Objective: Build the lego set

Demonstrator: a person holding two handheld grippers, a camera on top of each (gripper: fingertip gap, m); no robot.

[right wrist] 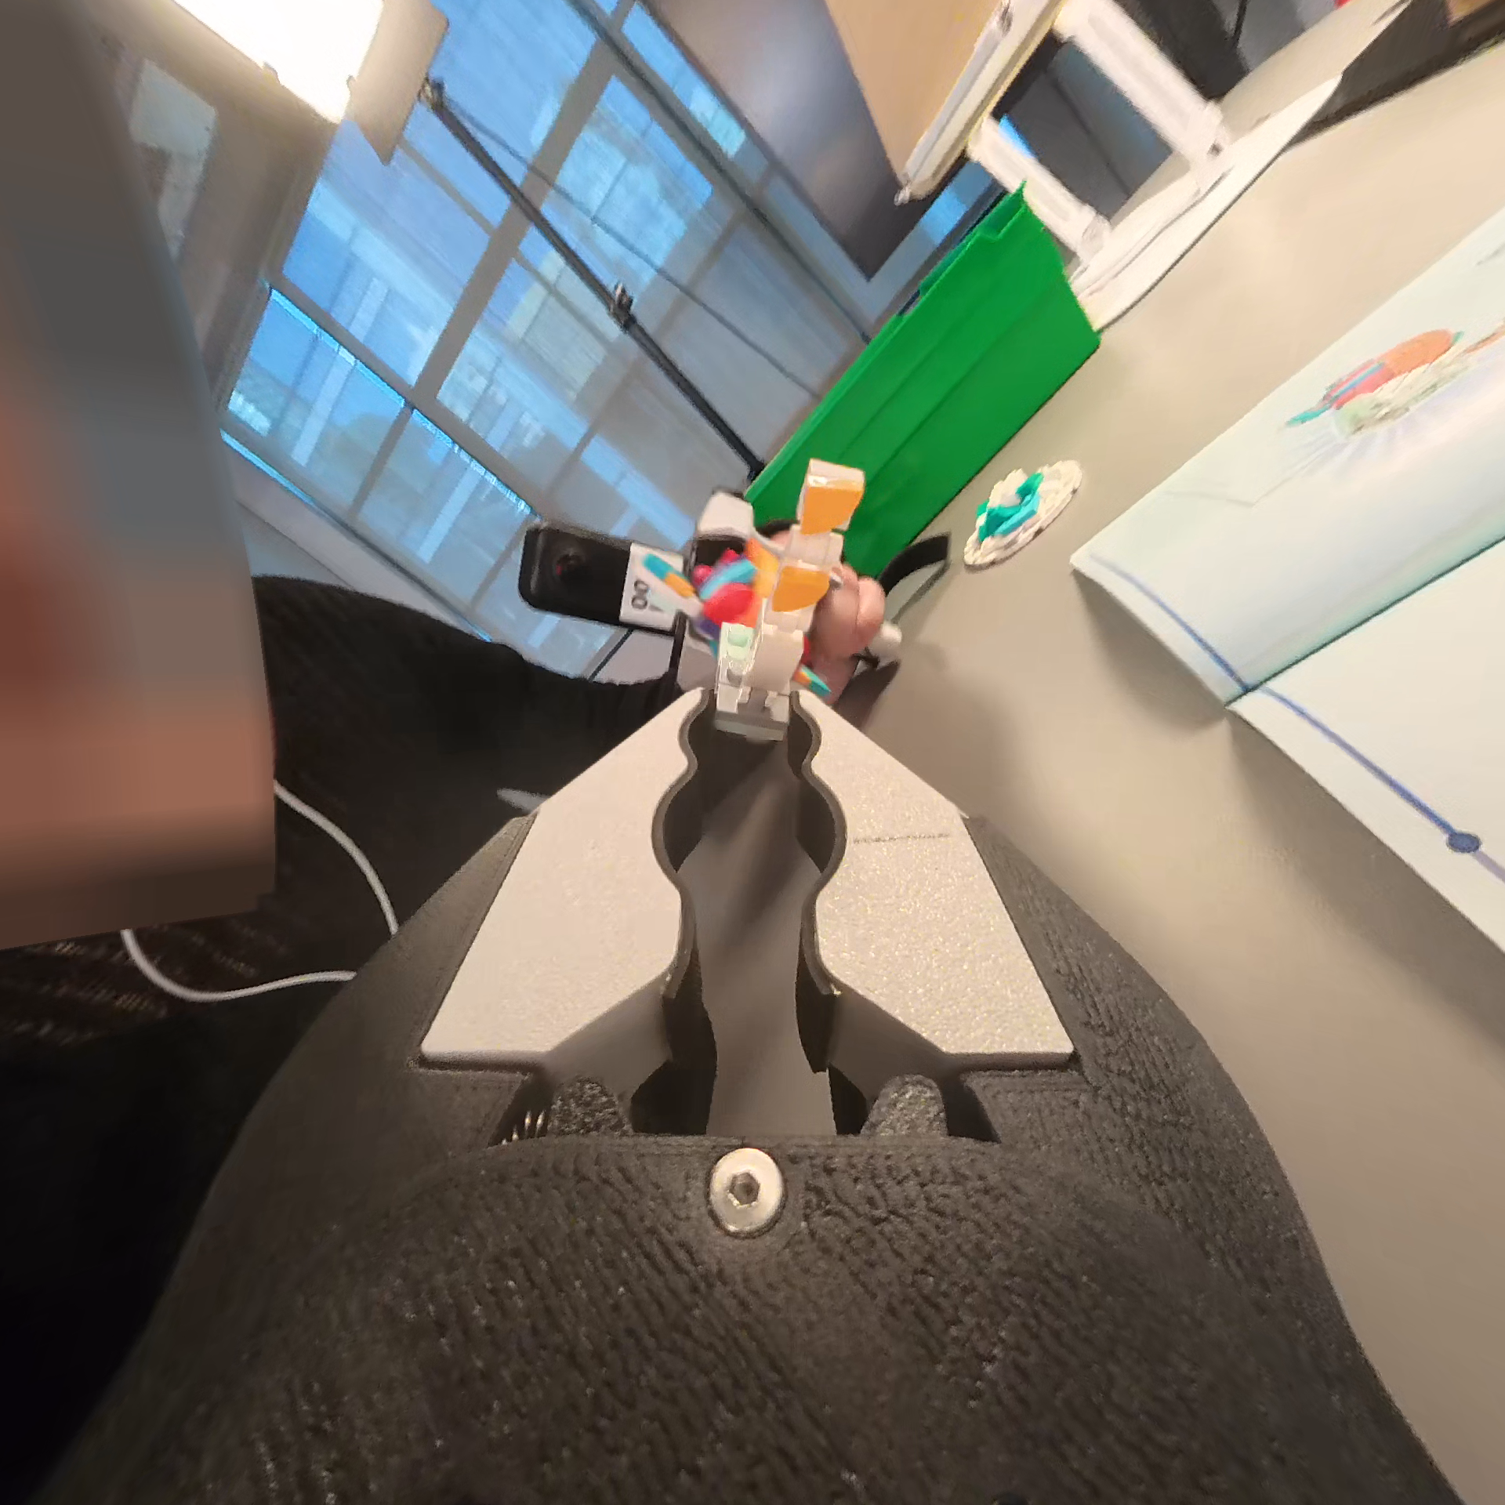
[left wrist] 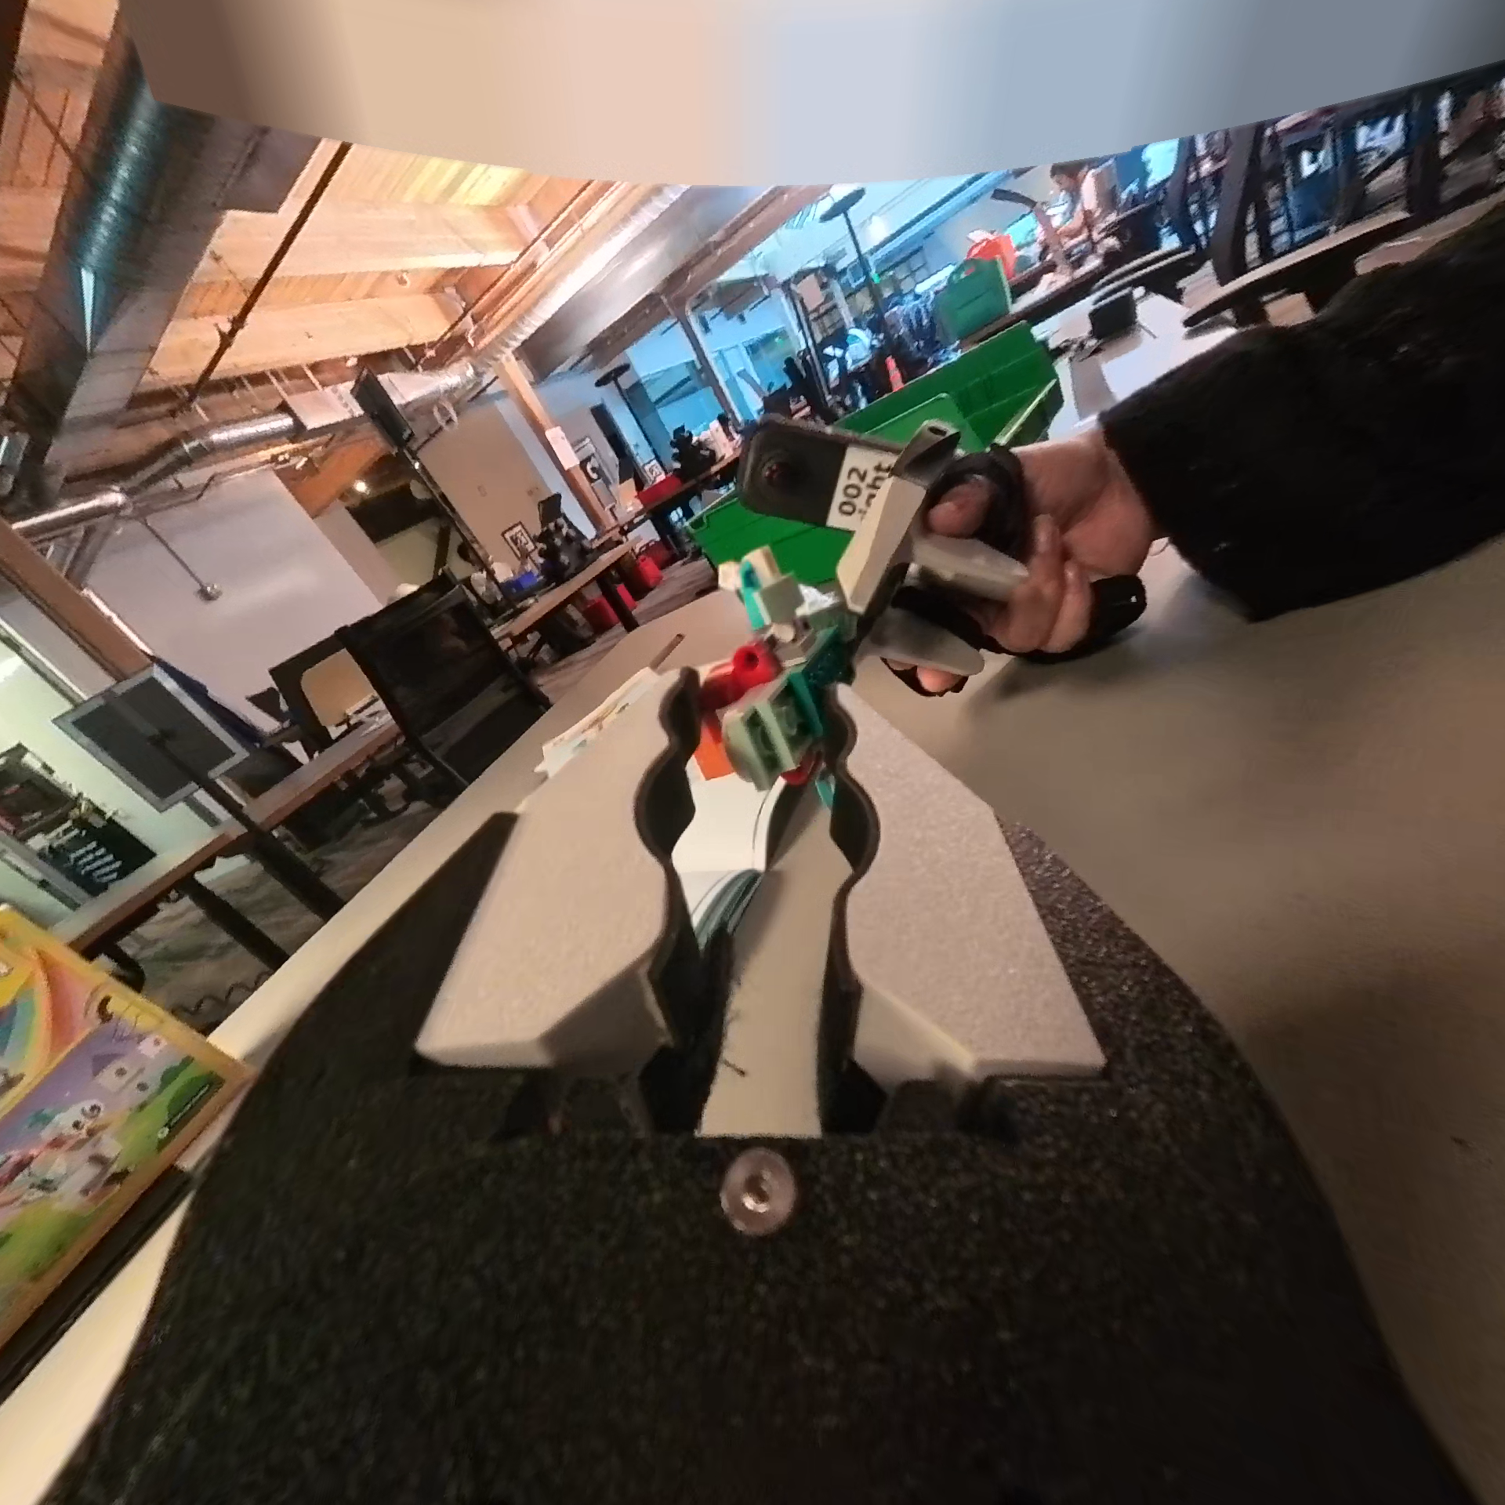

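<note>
Held in the air above the table [right wrist: 1059,733], the lego model [left wrist: 774,717] sat pinched between both grippers, left gripper [left wrist: 761,733] and right gripper [right wrist: 749,717] each clenched on it. It looked light, rigid, and likely to snap apart; gripping solid blocks seemed safest.

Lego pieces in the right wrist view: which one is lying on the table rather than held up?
The round white lego piece with teal parts, resting on the grey table beside the green plastic bin. The colourful lego model is held aloft between the grippers.

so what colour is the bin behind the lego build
Green: the bin shows best in the right wrist view.
</note>
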